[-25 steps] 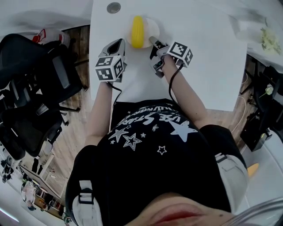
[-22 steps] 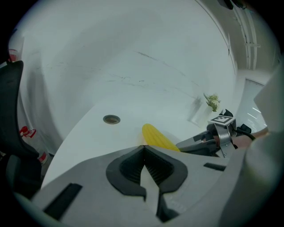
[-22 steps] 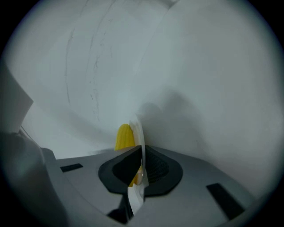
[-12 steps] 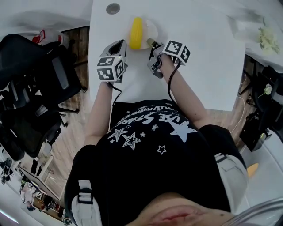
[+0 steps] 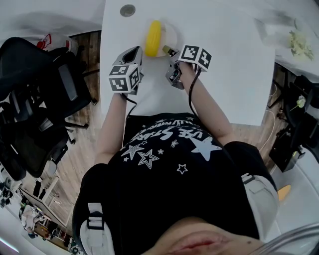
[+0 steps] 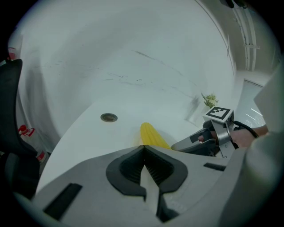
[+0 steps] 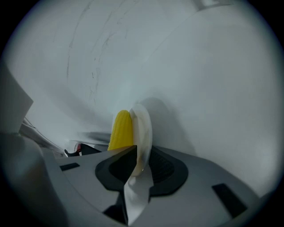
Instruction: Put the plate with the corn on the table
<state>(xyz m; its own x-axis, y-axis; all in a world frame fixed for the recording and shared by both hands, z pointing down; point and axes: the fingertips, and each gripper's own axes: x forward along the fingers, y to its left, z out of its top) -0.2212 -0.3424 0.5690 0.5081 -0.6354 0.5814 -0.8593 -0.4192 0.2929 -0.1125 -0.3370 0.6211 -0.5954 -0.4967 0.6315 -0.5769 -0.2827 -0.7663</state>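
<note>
Shift: plate (image 5: pixel 171 35) with corn (image 5: pixel 153 31) has slid slightly toward 11 o'clock, and the right gripper (image 5: pixel 168 50) went with it.
Plate: on or just over the white surface (image 5: pixel 224 74), at 12 o'clock from the person — the corn lies on its left half.
Right gripper: at the plate's 5 o'clock, jaws opening, plate rim between them.
Left gripper (image 5: pixel 133 51): at the plate's 7 o'clock, jaws together, empty — just beside the rim.
Around: round grommet (image 5: pixel 127 10) at the plate's 11 o'clock; pale flowers (image 5: pixel 299 46) at 3 o'clock, well apart; black office chair (image 5: pixel 45 99) off the surface at 9 o'clock.
</note>
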